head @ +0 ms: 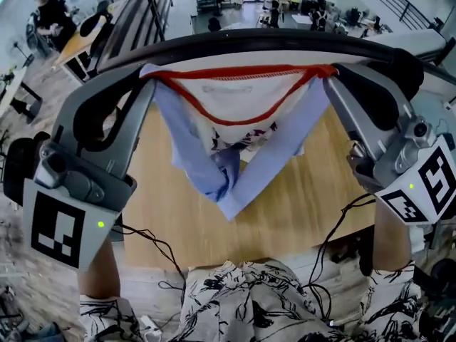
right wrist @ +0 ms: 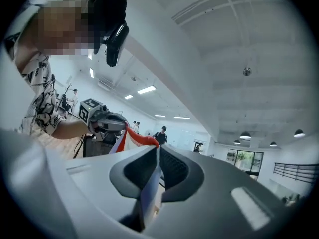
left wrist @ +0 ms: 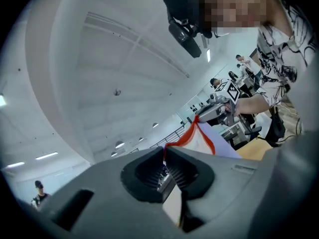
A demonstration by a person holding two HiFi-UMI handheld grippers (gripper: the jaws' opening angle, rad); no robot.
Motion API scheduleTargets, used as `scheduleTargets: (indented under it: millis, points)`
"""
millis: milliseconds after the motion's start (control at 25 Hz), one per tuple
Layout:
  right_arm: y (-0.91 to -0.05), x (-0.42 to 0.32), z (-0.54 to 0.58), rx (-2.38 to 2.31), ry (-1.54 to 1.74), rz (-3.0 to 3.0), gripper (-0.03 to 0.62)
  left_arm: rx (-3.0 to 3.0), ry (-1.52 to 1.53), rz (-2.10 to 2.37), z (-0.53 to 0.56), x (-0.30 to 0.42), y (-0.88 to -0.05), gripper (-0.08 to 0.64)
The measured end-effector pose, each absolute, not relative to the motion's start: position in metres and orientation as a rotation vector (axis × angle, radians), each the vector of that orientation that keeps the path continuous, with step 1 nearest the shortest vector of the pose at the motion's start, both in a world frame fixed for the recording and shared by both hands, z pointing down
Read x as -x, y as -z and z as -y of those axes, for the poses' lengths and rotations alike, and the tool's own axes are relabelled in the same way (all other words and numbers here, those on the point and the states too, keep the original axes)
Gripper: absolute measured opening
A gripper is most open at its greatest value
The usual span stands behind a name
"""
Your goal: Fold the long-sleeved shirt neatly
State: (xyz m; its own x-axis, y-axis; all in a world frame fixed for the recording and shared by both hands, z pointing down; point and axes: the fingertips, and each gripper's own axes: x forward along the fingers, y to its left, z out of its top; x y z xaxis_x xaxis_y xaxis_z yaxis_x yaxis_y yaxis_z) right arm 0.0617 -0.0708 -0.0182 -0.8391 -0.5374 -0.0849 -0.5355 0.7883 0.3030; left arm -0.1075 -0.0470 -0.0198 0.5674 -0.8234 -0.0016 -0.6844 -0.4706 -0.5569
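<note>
The left hand-held gripper [head: 147, 77] is clamped on one end of the red-trimmed edge of the light blue long-sleeved shirt [head: 214, 169]. The right hand-held gripper [head: 330, 73] pinches the other end. The shirt hangs stretched between them, sleeves drooping, over the light wooden worktop [head: 306, 205].
</note>
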Motion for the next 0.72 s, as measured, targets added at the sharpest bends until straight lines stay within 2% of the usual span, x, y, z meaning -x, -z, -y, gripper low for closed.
scheduleTargets:
  millis: [200, 400, 720]
  points:
    - [0.062, -0.114, 0.044, -0.773, 0.638, 2.955, 0.034, 2.240, 0.419, -1.198, 0.013, 0.054, 0.054, 0.021]
    - [0.071, -0.106, 0.037, -0.688, 0.715, 2.942, 0.034, 2.245, 0.419, -1.174, 0.004, 0.060, 0.063, 0.021]
    - [0.078, -0.096, 0.031, -0.620, 0.665, 2.958, 0.034, 2.269, 0.428, -1.167, -0.017, 0.071, 0.074, 0.023]
